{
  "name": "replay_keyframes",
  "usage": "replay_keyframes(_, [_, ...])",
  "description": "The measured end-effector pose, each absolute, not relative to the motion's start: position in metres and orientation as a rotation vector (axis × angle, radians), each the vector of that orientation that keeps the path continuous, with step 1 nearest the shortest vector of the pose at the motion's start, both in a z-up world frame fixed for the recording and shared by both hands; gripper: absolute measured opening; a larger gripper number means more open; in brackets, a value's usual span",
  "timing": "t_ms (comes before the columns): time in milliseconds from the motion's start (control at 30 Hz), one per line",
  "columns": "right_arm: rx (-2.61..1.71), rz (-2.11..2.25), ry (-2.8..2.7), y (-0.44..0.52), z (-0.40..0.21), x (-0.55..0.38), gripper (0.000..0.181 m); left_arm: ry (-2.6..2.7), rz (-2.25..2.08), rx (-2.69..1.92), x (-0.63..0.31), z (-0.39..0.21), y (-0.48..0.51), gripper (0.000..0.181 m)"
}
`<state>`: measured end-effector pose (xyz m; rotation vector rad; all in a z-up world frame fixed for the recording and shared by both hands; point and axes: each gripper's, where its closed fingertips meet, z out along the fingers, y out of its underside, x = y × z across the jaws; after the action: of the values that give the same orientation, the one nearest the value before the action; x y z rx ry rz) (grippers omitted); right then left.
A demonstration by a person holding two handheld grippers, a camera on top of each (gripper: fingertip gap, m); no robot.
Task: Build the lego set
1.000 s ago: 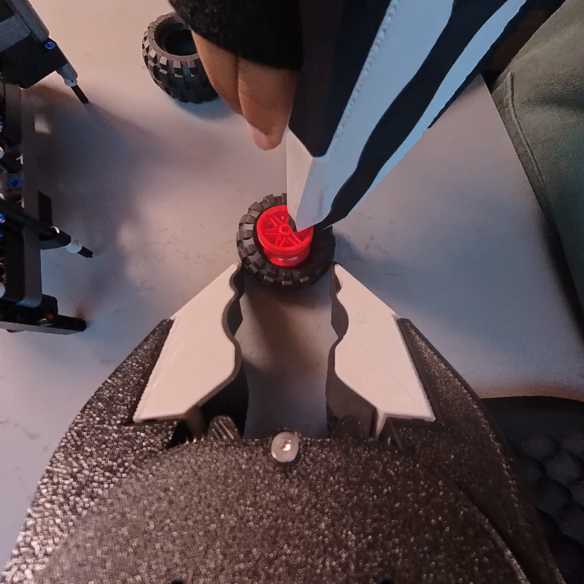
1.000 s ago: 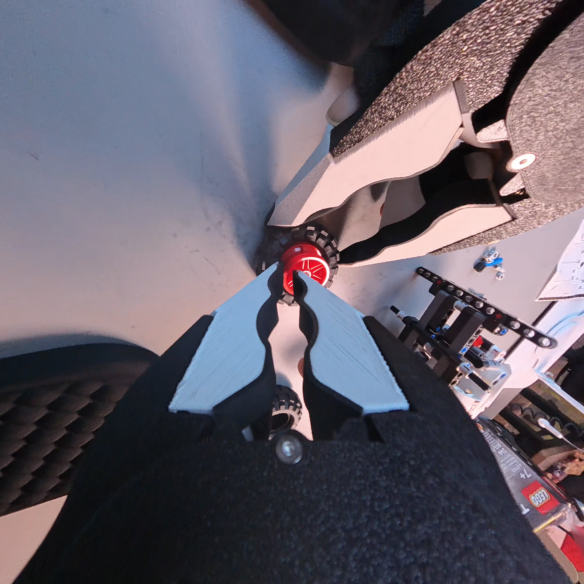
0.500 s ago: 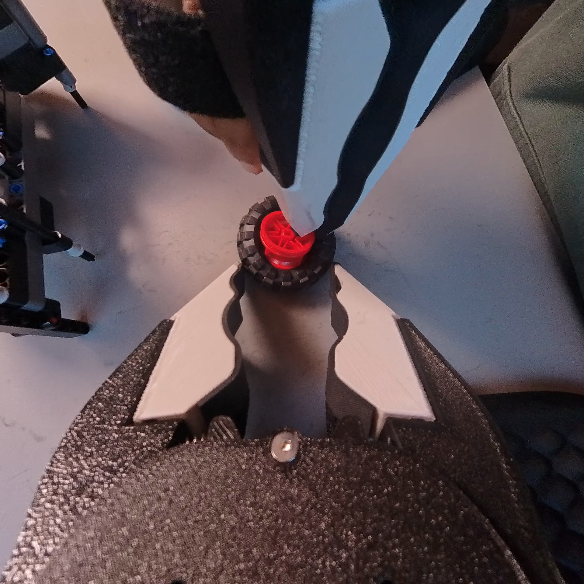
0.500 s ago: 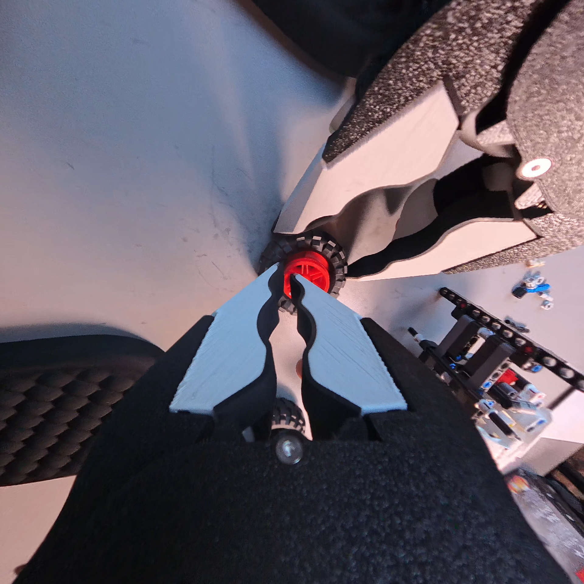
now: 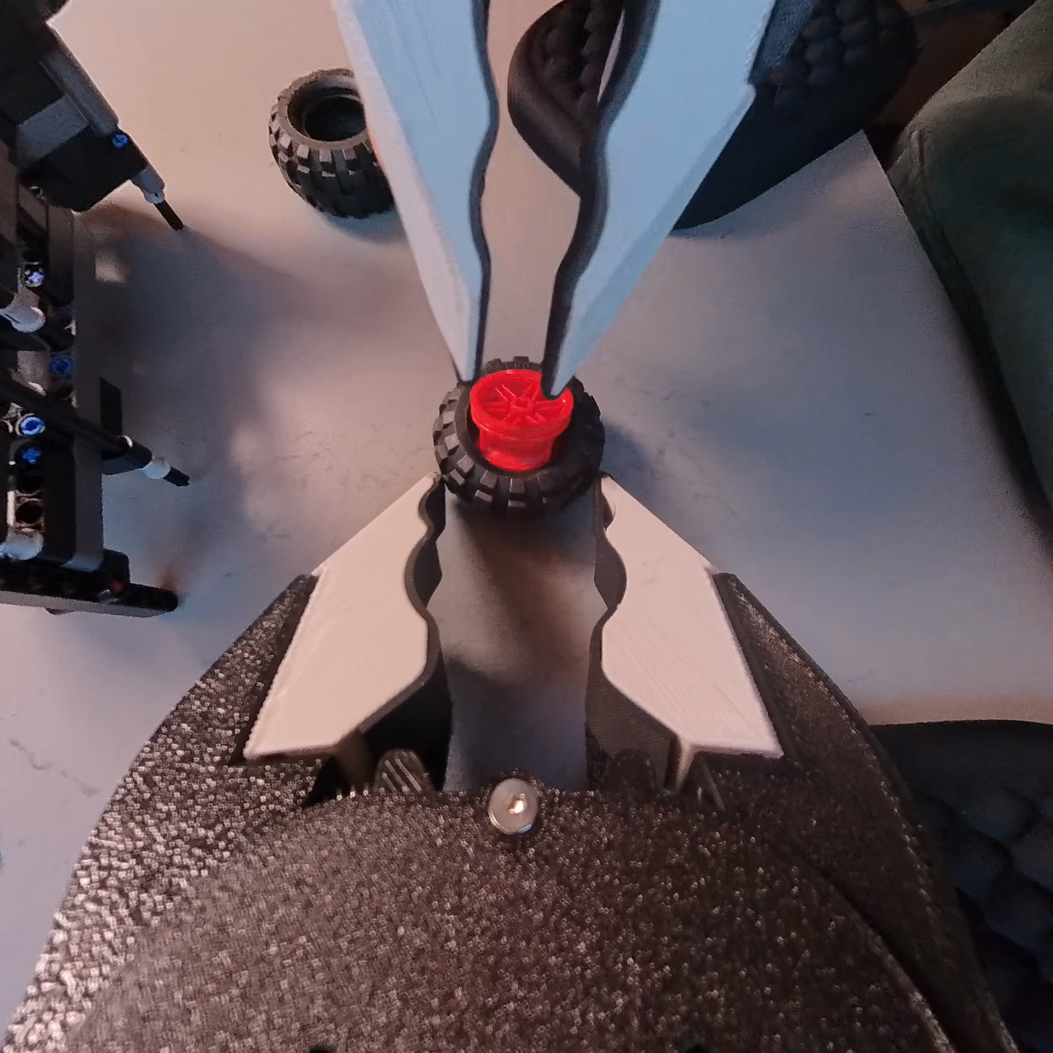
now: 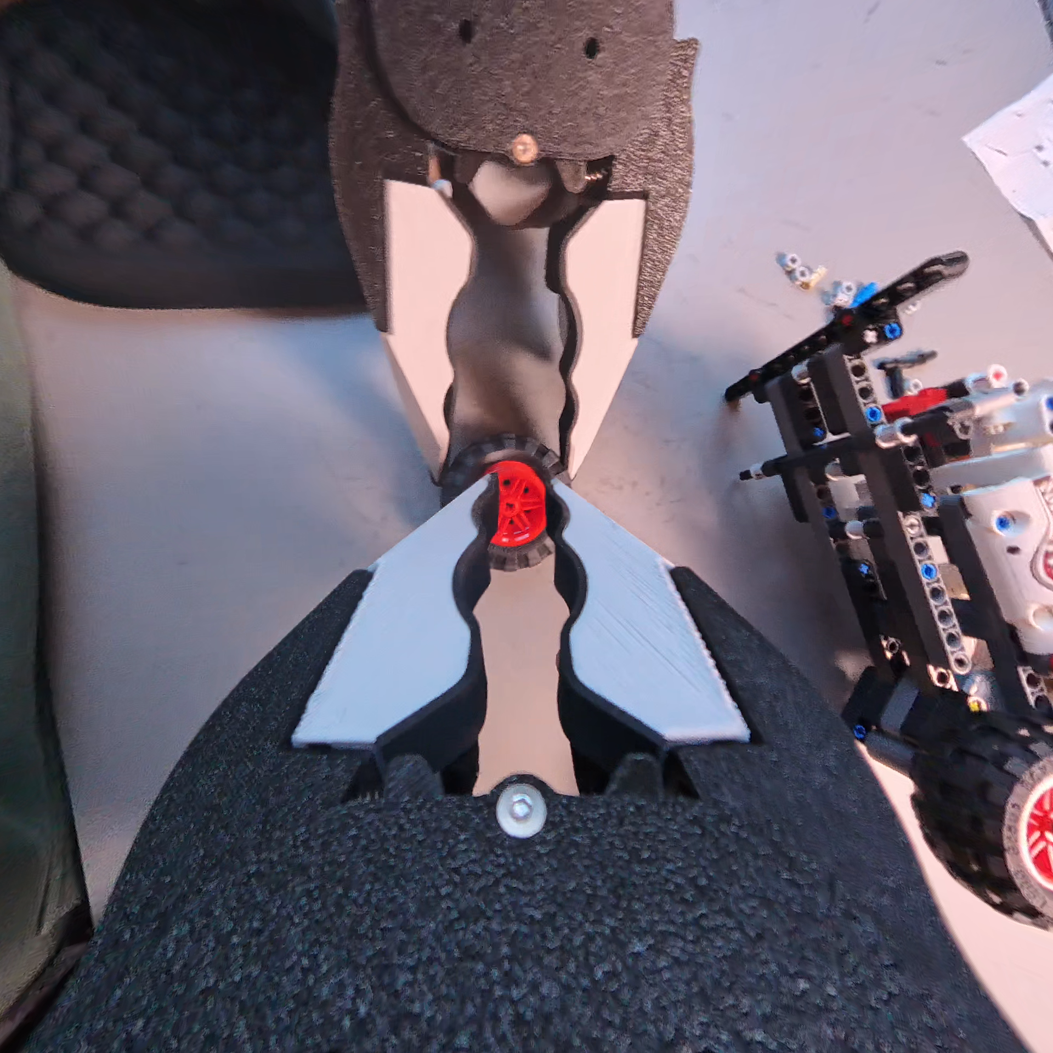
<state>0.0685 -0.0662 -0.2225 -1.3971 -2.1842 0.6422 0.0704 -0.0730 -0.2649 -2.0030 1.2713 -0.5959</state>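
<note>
A black knobbly tyre [image 5: 513, 493] rests on the white table [image 5: 256, 342] with a red spoked rim [image 5: 518, 416] sitting partly inside it and standing proud of its top. My left gripper [image 5: 515, 484] is shut on the tyre, one finger on each side. My right gripper [image 5: 511, 379] comes in from the opposite side, its fingertips on both sides of the rim. In the right wrist view my right gripper [image 6: 518, 484] clasps the rim [image 6: 515, 507], the tyre [image 6: 518, 561] shows below it, and my left gripper [image 6: 506, 467] faces it from above.
A spare tyre [image 5: 327, 142] lies farther back on the left. A black and white lego vehicle frame [image 6: 911, 513] with one fitted wheel [image 6: 1003, 826] stands to the right. Small loose parts [image 6: 826, 285] and a paper sheet [image 6: 1020, 142] lie beyond it. A dark quilted cushion [image 6: 142, 159] borders the table. Tip to tip, the grippers are about 5 cm apart.
My right gripper has swung round from a slanted approach to face my left gripper head on. Its jaws have gone from almost closed on the rim's face to spread around the rim.
</note>
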Motion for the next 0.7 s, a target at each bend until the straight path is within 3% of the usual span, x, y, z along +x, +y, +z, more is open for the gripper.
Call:
replay_keyframes(200, [-1.334,0.474,-2.347,-0.074,-0.243,0.072,0.002,1.291,-0.564,-2.017,0.072,-0.269,-0.075,0.049])
replay_keyframes(700, [-1.298,0.379,-2.593,-0.074,-0.251,0.064,0.003,1.28,-0.586,-2.03,0.071,-0.269,-0.075,0.05])
